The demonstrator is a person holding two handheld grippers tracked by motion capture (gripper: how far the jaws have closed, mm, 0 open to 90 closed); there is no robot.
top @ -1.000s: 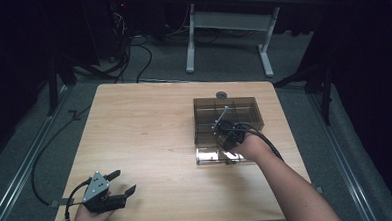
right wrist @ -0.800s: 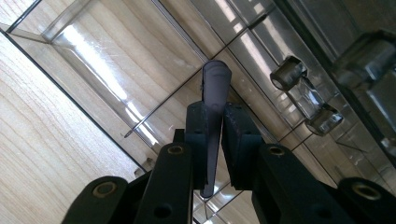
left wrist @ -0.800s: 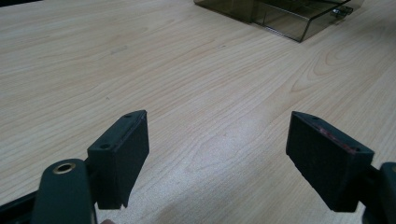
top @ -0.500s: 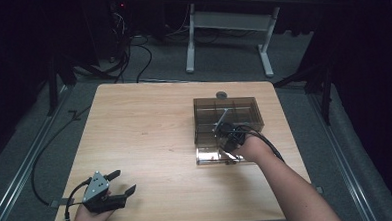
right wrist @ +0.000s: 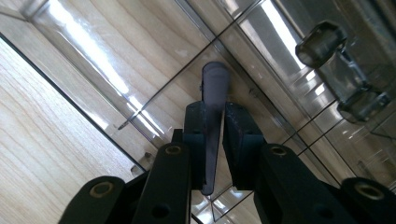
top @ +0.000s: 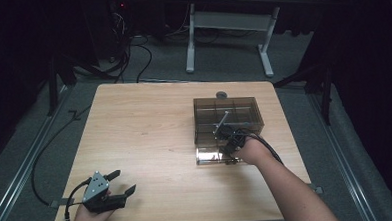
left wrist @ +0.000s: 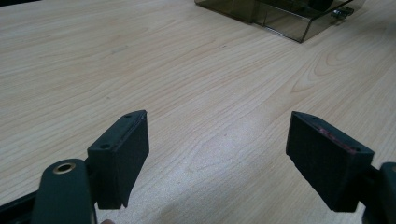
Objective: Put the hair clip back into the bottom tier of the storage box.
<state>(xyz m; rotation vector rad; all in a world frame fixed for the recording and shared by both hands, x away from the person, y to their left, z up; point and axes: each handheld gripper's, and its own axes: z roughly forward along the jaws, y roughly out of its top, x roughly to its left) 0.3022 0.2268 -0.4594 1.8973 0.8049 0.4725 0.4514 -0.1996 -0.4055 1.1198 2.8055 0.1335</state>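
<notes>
Dark floor and cables ring the pale wooden table (top: 150, 137), where a smoky clear compartment box (top: 228, 120) sits toward the far right. Over its near edge the right gripper (right wrist: 214, 135) pinches a thin grey peg (right wrist: 213, 116) between nearly closed jaws, tip aimed down at a divider. I'd shift it clear of that wall before lowering. Down by the near-left corner, the left gripper (left wrist: 217, 154) rests wide open, holding nothing.

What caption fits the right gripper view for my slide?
Right hand-held gripper shut on a thin grey peg, held over the clear plastic divided box on the wooden table.
</notes>
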